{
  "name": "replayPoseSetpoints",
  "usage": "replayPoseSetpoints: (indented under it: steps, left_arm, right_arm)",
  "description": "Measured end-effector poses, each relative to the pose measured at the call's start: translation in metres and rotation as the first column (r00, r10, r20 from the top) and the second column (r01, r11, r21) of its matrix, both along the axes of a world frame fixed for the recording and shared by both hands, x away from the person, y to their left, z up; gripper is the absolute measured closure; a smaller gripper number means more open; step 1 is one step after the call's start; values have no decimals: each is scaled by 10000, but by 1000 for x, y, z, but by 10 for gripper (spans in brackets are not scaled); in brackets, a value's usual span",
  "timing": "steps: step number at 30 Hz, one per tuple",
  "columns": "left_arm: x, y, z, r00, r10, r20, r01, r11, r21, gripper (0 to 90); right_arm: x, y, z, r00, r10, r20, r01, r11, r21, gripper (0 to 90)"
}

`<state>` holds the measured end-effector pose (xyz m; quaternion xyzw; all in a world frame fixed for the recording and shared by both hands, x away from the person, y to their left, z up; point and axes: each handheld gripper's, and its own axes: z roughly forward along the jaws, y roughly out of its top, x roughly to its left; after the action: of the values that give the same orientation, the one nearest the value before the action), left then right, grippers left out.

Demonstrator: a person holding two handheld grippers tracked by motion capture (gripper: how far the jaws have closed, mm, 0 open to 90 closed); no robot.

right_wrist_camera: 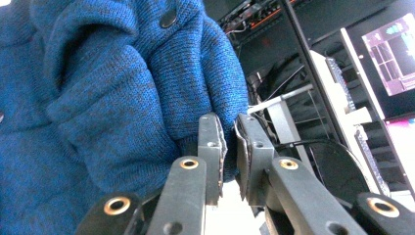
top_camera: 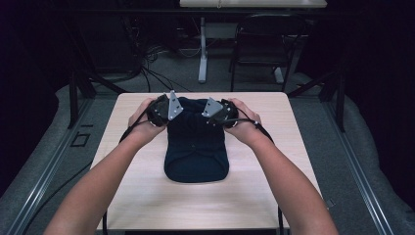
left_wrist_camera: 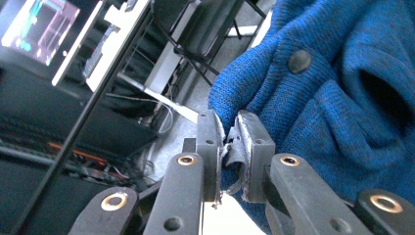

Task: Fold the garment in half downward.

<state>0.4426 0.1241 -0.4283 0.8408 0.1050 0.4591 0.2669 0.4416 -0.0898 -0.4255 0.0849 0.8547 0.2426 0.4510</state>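
Note:
A blue knitted garment [top_camera: 195, 147] with dark buttons lies on the wooden table [top_camera: 137, 196], its near end rounded and flat. Its far edge is raised off the table between the two hands. My left gripper [top_camera: 180, 105] is shut on the left part of that far edge. In the left gripper view the jaws [left_wrist_camera: 229, 142] pinch a fold of the knit [left_wrist_camera: 333, 98] below a button [left_wrist_camera: 299, 61]. My right gripper [top_camera: 205, 108] is shut on the right part of the edge. The right gripper view has its jaws [right_wrist_camera: 229, 142] clamped on the cloth [right_wrist_camera: 98, 98].
Bare tabletop lies on both sides of the garment and in front of it. Beyond the table's far edge stand a black chair [top_camera: 264, 44] and a white desk leg [top_camera: 202, 54] with cables on the floor. A lit screen [right_wrist_camera: 391, 54] stands farther off.

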Motion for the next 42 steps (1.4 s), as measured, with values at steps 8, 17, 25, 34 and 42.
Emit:
replayPoseSetpoints:
  steps: [8, 17, 25, 34, 42]
  left_arm:
    - [-22, -6, -23, 9986, -524, -85, 527, 9979, 389, 811]
    - [-36, -4, -35, 9968, -718, -352, 736, 9959, 521, 811]
    - [-47, -1, -42, 9949, -915, -431, 933, 9947, 424, 811]
    - [-60, 2, -43, 9915, -1135, -630, 1158, 9927, 348, 810]
    - [-70, 4, -42, 9889, -1271, -775, 1294, 9913, 246, 808]
  right_arm:
    - [-19, -10, -26, 9989, 470, -16, -471, 9981, -400, 812]
    - [-38, -13, -39, 9966, 825, 1, -822, 9938, -752, 812]
    - [-51, -14, -46, 9936, 1125, -76, -1127, 9898, -867, 811]
    - [-63, -15, -47, 9916, 1253, -308, -1275, 9882, -852, 810]
    - [-75, -16, -46, 9891, 1355, -582, -1395, 9876, -715, 809]
